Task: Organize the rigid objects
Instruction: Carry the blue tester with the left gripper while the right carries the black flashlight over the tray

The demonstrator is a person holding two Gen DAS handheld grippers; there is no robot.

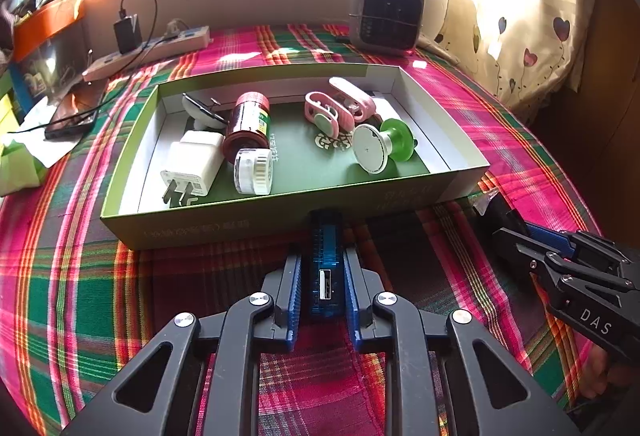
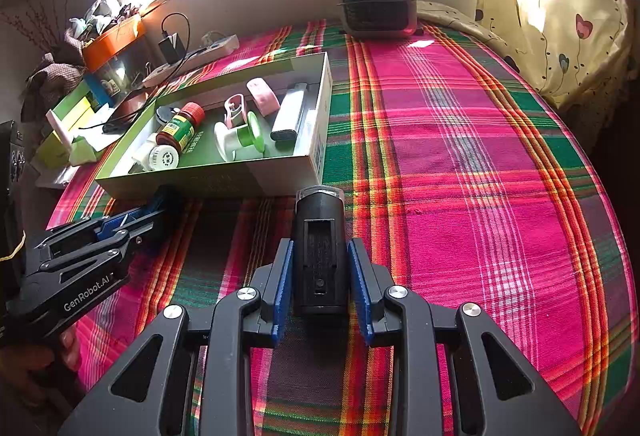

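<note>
Left wrist view
- Left gripper: its 2 blue pads are clamped on a translucent blue USB device, whose USB port faces the camera.
- Blue device, place: held just in front of the near wall of the green cardboard tray, over the plaid cloth.
- Tray contents, left: a white plug adapter, a brown bottle with a red cap lying on its side, and a small white roll touching the bottle's base.
- Tray contents, right: 2 pink clips side by side, and a green-and-white spool tipped over just beside them.
- Right gripper: enters from the right edge, a dark thing at its tip; the grip itself is hard to read from here.
- Background: a grey fan heater beyond the tray, a white power strip at the back left.

Right wrist view
- Right gripper: pads pressed on both sides of a black cylindrical device with a clear end cap.
- Black device, place: near the tray's right front corner, outside the tray, above the cloth.
- Left gripper: at the left, tip close to the tray's near wall; a hand grips its handle.
- Tray, extra: a grey-white bar-shaped item lies along the right wall.
</note>
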